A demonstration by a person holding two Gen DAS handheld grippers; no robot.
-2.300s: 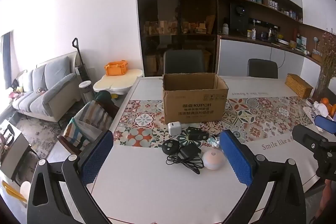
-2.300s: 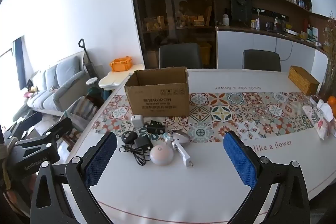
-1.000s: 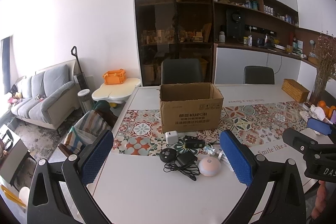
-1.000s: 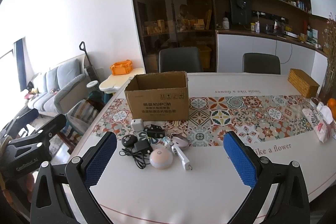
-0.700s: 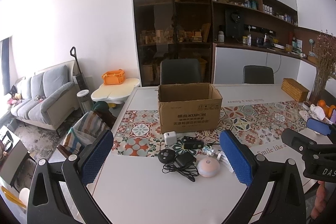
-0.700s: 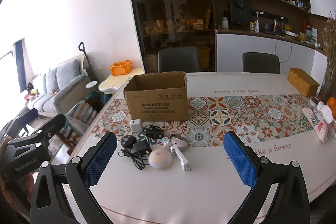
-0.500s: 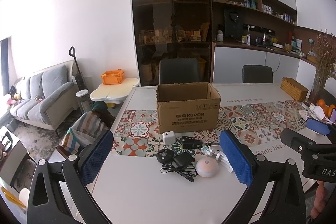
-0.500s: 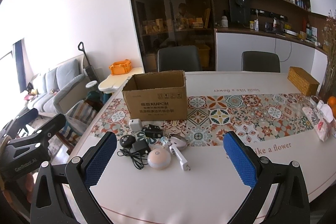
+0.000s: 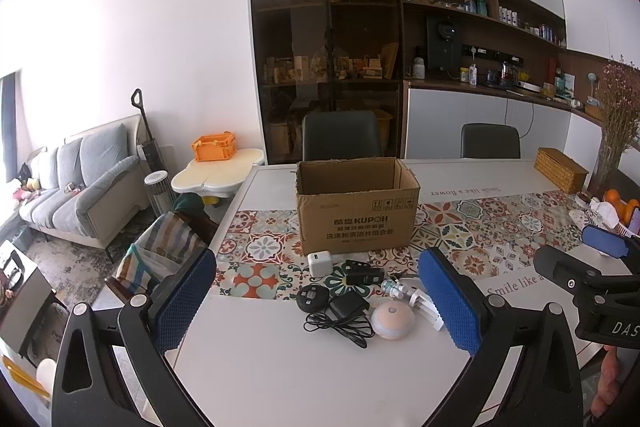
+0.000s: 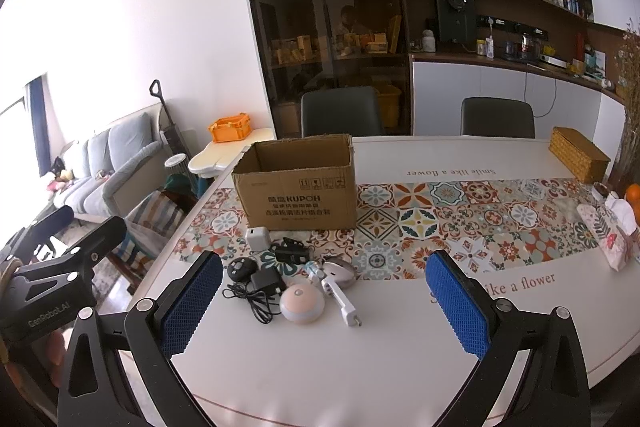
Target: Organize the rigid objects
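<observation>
An open cardboard box (image 9: 356, 211) (image 10: 298, 189) stands on the white table (image 9: 300, 379) over a patterned runner. In front of it lies a cluster of small items: a white charger cube (image 9: 319, 263) (image 10: 257, 238), a black adapter with cord (image 9: 346, 309) (image 10: 266, 283), a black round device (image 9: 312, 297) (image 10: 241, 269), a peach round lamp (image 9: 392, 319) (image 10: 301, 304), a white plug (image 10: 342, 301). My left gripper (image 9: 320, 303) is open and empty, held back from the cluster. My right gripper (image 10: 320, 303) is open and empty, also short of it.
A woven box (image 10: 578, 155) sits at the table's far right. A tissue pack (image 10: 614, 239) and oranges (image 10: 634, 195) lie at the right edge. Two dark chairs (image 10: 340, 111) stand behind the table. A sofa (image 9: 80, 187) and a side table with an orange crate (image 9: 214, 147) stand to the left.
Both grippers have risen and pulled back slightly, so the box and cluster sit a little further away. Nothing on the table has moved.
</observation>
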